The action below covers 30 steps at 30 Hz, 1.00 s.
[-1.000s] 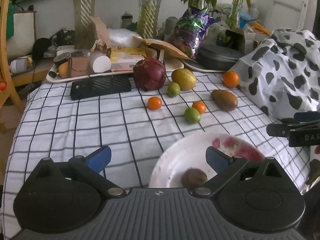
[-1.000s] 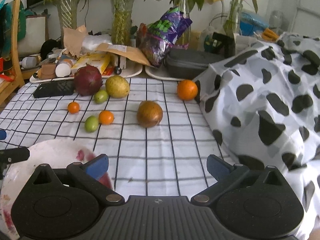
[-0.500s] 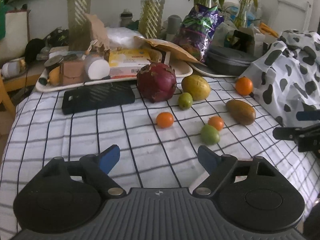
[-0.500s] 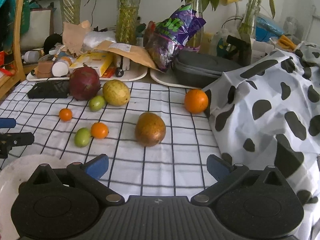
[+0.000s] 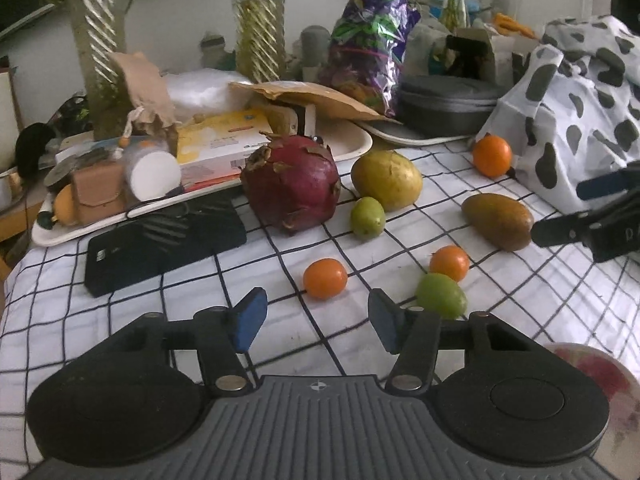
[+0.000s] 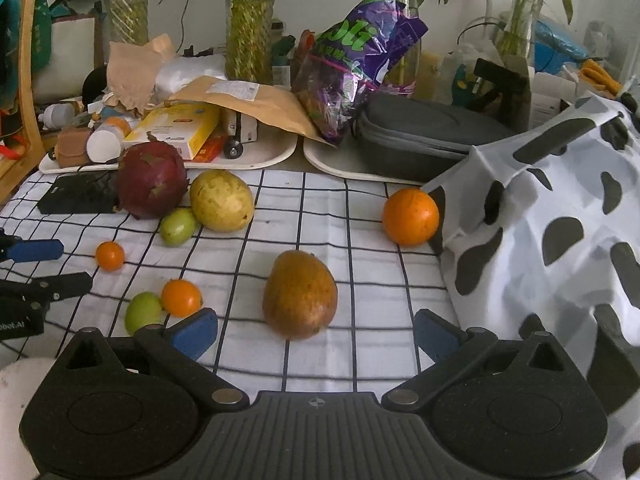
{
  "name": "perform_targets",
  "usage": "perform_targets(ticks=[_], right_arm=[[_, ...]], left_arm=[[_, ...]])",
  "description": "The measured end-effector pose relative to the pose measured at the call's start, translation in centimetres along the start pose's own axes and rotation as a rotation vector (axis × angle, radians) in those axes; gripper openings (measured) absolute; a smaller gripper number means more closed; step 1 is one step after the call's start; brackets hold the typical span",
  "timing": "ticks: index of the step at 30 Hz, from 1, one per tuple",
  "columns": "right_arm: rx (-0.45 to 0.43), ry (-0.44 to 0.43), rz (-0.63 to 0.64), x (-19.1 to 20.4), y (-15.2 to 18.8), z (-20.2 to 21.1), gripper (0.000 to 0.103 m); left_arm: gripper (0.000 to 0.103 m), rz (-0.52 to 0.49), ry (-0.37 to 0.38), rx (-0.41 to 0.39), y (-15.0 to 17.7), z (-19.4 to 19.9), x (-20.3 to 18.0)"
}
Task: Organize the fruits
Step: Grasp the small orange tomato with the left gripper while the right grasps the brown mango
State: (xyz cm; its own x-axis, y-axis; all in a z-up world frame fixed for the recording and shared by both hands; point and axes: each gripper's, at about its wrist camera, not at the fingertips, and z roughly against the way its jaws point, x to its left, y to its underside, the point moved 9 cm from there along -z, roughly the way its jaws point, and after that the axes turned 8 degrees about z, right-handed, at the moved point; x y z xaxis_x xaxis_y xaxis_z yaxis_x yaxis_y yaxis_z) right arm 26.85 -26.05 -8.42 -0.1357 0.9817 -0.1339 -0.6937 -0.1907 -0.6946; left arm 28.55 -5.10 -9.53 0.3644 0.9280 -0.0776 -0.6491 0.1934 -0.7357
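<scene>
Fruits lie on a checked cloth. In the left wrist view my left gripper (image 5: pixel 316 322) is open and empty, just short of a small orange fruit (image 5: pixel 325 279). Beyond lie a green fruit (image 5: pixel 441 295), another small orange (image 5: pixel 449 263), a red dragon fruit (image 5: pixel 291 182), a yellow mango (image 5: pixel 386 179), a brown mango (image 5: pixel 497 220) and a large orange (image 5: pixel 491 155). In the right wrist view my right gripper (image 6: pixel 316 332) is open and empty, with the brown mango (image 6: pixel 300 294) just ahead between its fingers. The white plate's rim (image 5: pixel 592 364) shows at the lower right.
A black phone (image 5: pixel 160 240) lies at the left. White trays (image 6: pixel 256 152) with boxes, bags and a grey case (image 6: pixel 424 132) stand at the back before glass vases. A cow-patterned cloth bag (image 6: pixel 552 232) stands at the right.
Both grippers have moved forward toward the fruits. The plate has dropped out to the lower edge of both views. The left gripper's jaws have narrowed somewhat.
</scene>
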Motion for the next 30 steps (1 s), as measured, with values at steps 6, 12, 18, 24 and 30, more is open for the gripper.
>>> perform_targets(ticks=[6, 12, 18, 24, 30], right_arm=[[0.021, -0.008, 0.003, -0.4, -0.9, -2.1, 0.102], [0.054, -0.043, -0.009, -0.3, -1.2, -3.8, 0.092], [0.086, -0.06, -0.006, -0.3, -1.3, -5.3, 0.075], [0.101, -0.129, -0.041, -0.4, -1.0, -6.4, 0.059], [0.096, -0.153, -0.043, 0.1, -0.9, -6.3, 0.05]], left_arm=[[0.038, -0.013, 0.023, 0.019, -0.7, -2.0, 0.1], [0.036, -0.046, 0.055, 0.026, -1.1, -3.2, -0.2], [0.031, -0.082, 0.075, 0.035, -1.0, -3.9, -0.8], [0.024, -0.086, 0.081, 0.032, -0.9, -3.9, -0.9], [0.024, -0.052, 0.076, 0.044, -1.1, -3.4, -0.3]])
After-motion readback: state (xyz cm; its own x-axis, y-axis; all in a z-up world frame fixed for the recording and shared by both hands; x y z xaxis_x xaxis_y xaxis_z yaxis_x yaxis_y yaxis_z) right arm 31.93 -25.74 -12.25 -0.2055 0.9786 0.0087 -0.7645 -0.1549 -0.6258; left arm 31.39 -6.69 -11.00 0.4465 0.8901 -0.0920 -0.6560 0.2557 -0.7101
